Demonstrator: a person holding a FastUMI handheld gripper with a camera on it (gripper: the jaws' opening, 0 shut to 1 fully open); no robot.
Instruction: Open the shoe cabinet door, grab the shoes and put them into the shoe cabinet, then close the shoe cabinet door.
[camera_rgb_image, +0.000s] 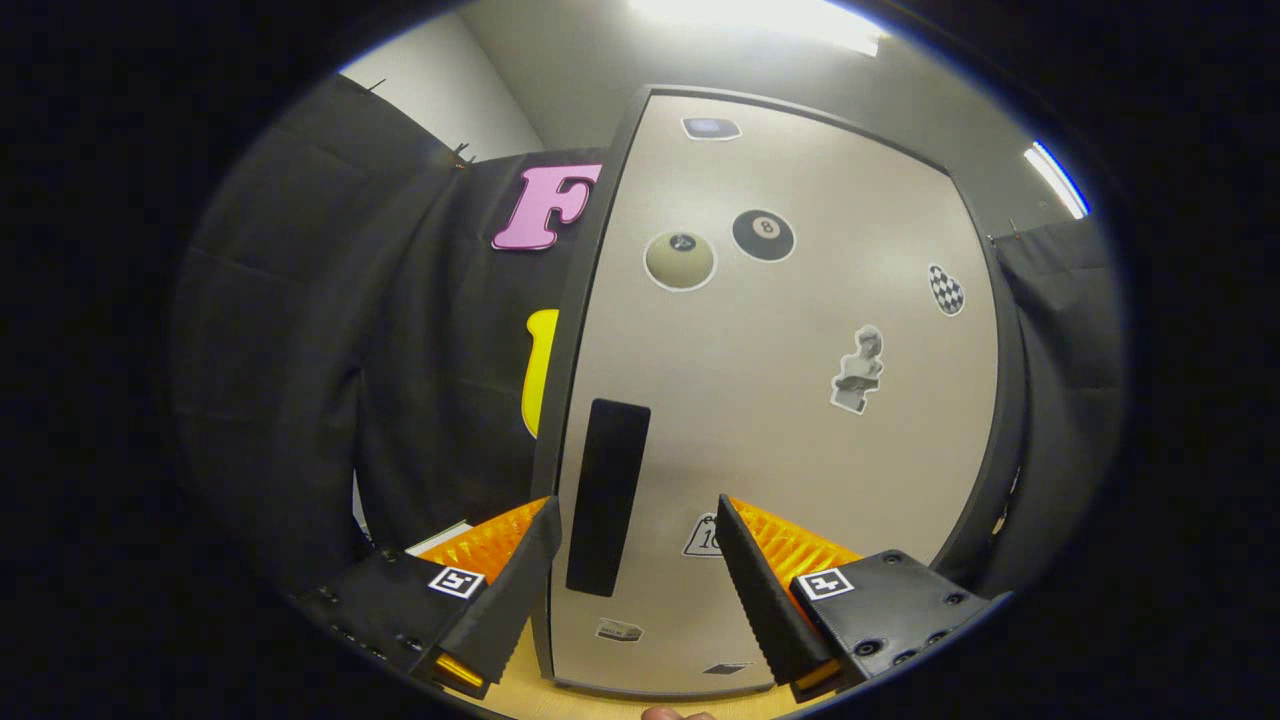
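Cabinet door (780, 400) is standing shut straight ahead of my gripper (634, 515), its pale face taking up most of what lies beyond my fingers. I am holding the fingers spread wide apart with nothing between the pads, and no finger is pressing on anything. The long dark handle (607, 497) is sitting upright near the door's left side, just ahead of the gap and closer to my left finger (510, 590) than to my right finger (760, 590). I am judging that I am keeping the fingers parted so the handle can pass between them, and that I am lined up on that side of the door because the pull is there.

Stickers (763, 235) are dotting the door above and to the right of the handle; I am leaving them unread. A dark frame (1000, 400) is running round the door's right side, and the door is looking flush with it, so the cabinet is closed and I cannot tell what is inside. No shoes are appearing ahead of my fingers. A strip of light wood floor (560, 700) is lying under the door's foot, beneath my fingers.

I am judging the task to be at its very start: the door not yet opened. The next move is calling for a small shift left and forward to catch the handle squarely, since a skewed grip might slip off it.
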